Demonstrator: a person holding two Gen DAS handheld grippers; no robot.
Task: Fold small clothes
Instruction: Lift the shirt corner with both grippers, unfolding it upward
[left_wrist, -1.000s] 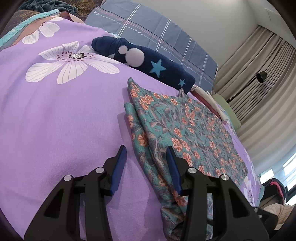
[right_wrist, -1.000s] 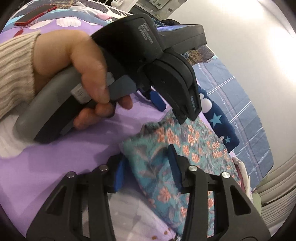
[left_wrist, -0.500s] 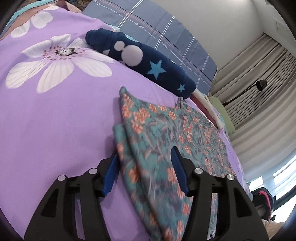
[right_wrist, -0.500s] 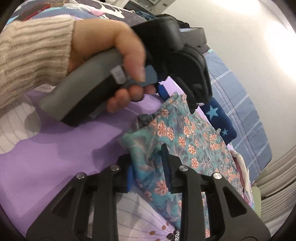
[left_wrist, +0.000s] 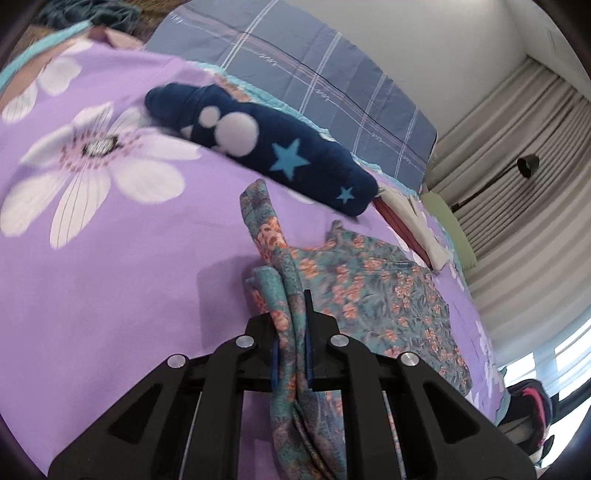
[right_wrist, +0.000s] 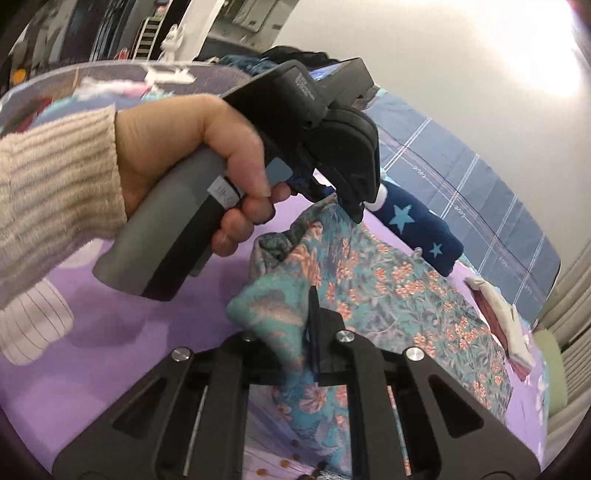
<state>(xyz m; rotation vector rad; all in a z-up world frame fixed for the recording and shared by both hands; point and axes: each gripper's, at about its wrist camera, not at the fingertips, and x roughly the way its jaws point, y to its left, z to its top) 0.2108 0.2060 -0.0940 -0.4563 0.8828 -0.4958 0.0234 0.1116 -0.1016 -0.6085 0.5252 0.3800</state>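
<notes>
A teal garment with orange flowers (left_wrist: 388, 295) lies spread on the purple flowered bedsheet (left_wrist: 110, 277). My left gripper (left_wrist: 291, 332) has its jaws closing on a bunched fold at the garment's near edge, pads pressing the cloth, and that edge is raised off the sheet. In the right wrist view my right gripper (right_wrist: 306, 332) is closing the same way on a nearer corner of the garment (right_wrist: 388, 295), which puffs up between its fingers. Just beyond, a hand in a beige knit sleeve (right_wrist: 55, 192) holds the left gripper (right_wrist: 317, 188) over the same edge.
A rolled navy fleece with stars and white dots (left_wrist: 280, 155) lies behind the garment, with a blue-grey checked pillow (left_wrist: 314, 81) further back. Folded white and red clothes (left_wrist: 410, 225) sit at the far right. Curtains and a floor lamp (left_wrist: 524, 162) stand beyond the bed.
Both grippers have gone from open around the garment's edge to pinching it. The pinched edge has risen and bunched up off the sheet.
</notes>
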